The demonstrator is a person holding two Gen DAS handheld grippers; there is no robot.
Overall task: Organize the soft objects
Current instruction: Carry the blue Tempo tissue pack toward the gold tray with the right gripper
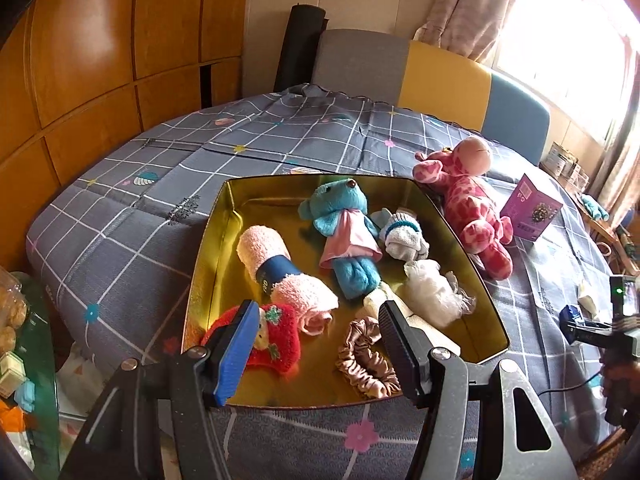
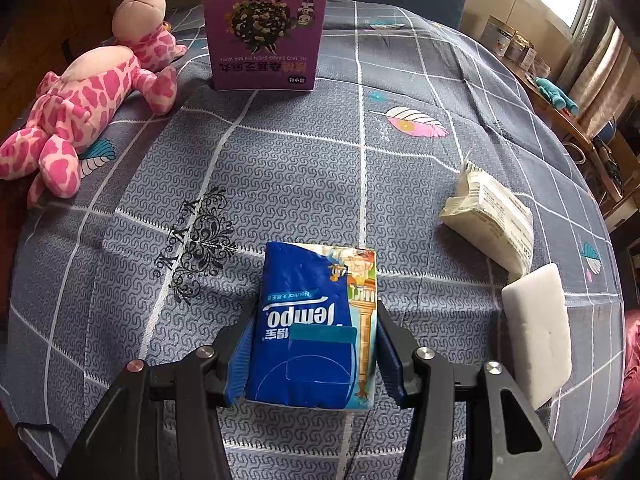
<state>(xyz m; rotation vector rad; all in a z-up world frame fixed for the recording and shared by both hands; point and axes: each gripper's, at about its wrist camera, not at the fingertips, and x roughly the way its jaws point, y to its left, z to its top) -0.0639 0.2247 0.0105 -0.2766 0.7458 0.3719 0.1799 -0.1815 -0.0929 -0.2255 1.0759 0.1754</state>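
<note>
A gold tin box (image 1: 208, 240) sits on the grey checked cloth and holds a blue plush bear (image 1: 344, 232), a rolled pink towel (image 1: 280, 276), a red knitted piece (image 1: 276, 340), a satin scrunchie (image 1: 364, 356), a white sock bundle (image 1: 404, 236) and a white plastic wad (image 1: 432, 292). My left gripper (image 1: 316, 354) is open and empty above the box's near edge. My right gripper (image 2: 312, 356) is shut on a blue Tempo tissue pack (image 2: 316, 320), just above the cloth. A pink spotted plush giraffe (image 2: 88, 100) lies beside the box (image 1: 472, 204).
A purple carton (image 2: 264, 36) stands at the back of the table (image 1: 532, 208). A cream tissue pack (image 2: 492, 220) and a white pad (image 2: 538, 328) lie to the right. Chairs stand behind the table. A shelf with jars runs along the window.
</note>
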